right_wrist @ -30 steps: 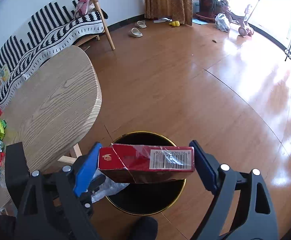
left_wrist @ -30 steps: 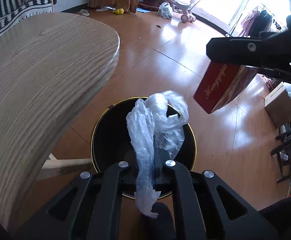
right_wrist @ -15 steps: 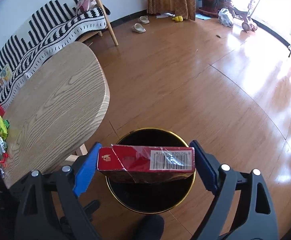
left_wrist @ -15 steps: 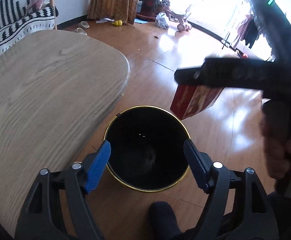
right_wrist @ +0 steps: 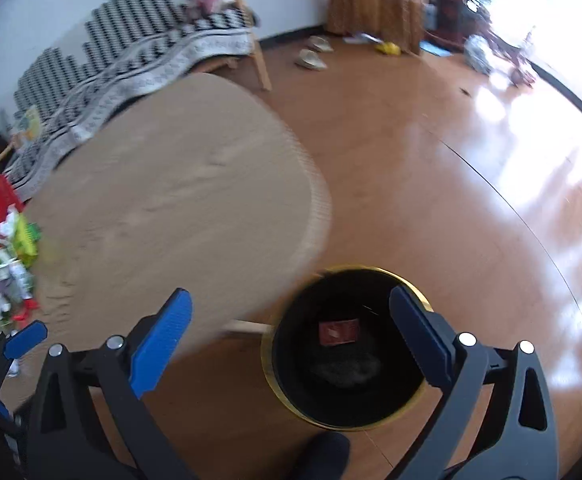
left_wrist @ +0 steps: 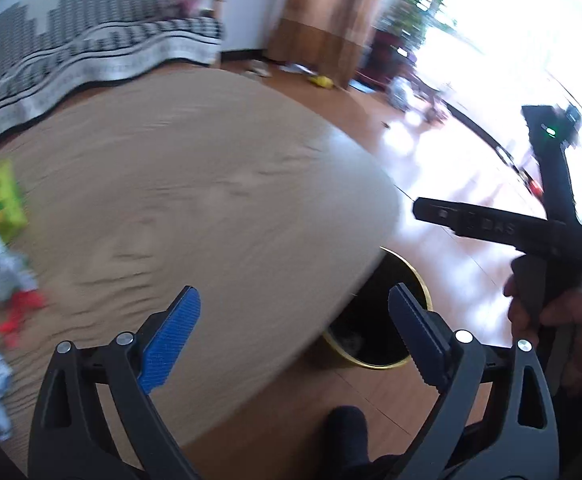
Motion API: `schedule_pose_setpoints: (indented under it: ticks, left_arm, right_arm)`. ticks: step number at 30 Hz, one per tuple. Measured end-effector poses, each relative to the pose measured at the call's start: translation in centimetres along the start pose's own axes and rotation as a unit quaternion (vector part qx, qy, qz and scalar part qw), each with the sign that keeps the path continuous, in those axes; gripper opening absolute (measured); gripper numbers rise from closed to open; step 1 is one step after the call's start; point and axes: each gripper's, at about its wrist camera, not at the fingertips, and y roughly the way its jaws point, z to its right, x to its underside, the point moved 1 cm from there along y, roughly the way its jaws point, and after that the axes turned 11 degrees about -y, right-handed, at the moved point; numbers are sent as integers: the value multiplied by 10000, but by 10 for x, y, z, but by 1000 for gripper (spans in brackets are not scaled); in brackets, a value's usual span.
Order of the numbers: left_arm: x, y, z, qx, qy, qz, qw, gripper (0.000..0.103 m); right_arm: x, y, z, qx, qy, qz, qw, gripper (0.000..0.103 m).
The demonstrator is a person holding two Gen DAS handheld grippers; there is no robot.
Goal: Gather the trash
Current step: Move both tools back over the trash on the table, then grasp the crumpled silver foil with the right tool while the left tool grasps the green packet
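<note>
The black bin with a gold rim (right_wrist: pixel 371 270) stands on the floor by the table's end, and a red box (right_wrist: pixel 339 332) lies inside it. My right gripper (right_wrist: pixel 289 300) hangs above the bin's left side, its jaws opening with nothing between them. My left gripper (left_wrist: pixel 293 300) is over the edge of the wooden table (left_wrist: pixel 191 200), jaws also opening and empty. The bin (left_wrist: pixel 371 320) shows partly past the table edge. Several colourful wrappers (left_wrist: pixel 3 208) lie at the table's left end; the pile of wrappers (right_wrist: pixel 11 240) is blurred.
A person's hand (left_wrist: pixel 571 320) holds the right gripper's handle at the right. A black-and-white striped sofa (right_wrist: pixel 131 60) stands behind the table. Slippers (right_wrist: pixel 311 60) and small items lie on the wooden floor (right_wrist: pixel 411 160) near the curtain.
The left gripper let the clear plastic bag drop into the bin, opened and swung left over the table. The right gripper released the red box, which now lies in the bin.
</note>
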Motion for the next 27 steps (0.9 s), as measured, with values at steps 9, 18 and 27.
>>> schedule_pose_setpoints:
  ticks: [9, 18, 27]
  left_arm:
    - [18, -98, -154, -1328, -1022, 571, 9842, 93]
    - [42, -165, -314, -2042, -2559, 794, 9415, 93]
    - [16, -129, -362, -1663, -3647, 457, 9150, 93]
  right_arm:
    - [-31, 0, -205, -1413, -1440, 228, 9792, 96]
    - [20, 31, -367, -2102, -2659, -424, 9398, 96]
    - [44, 46, -408, -2146, -3061, -681, 9250, 96]
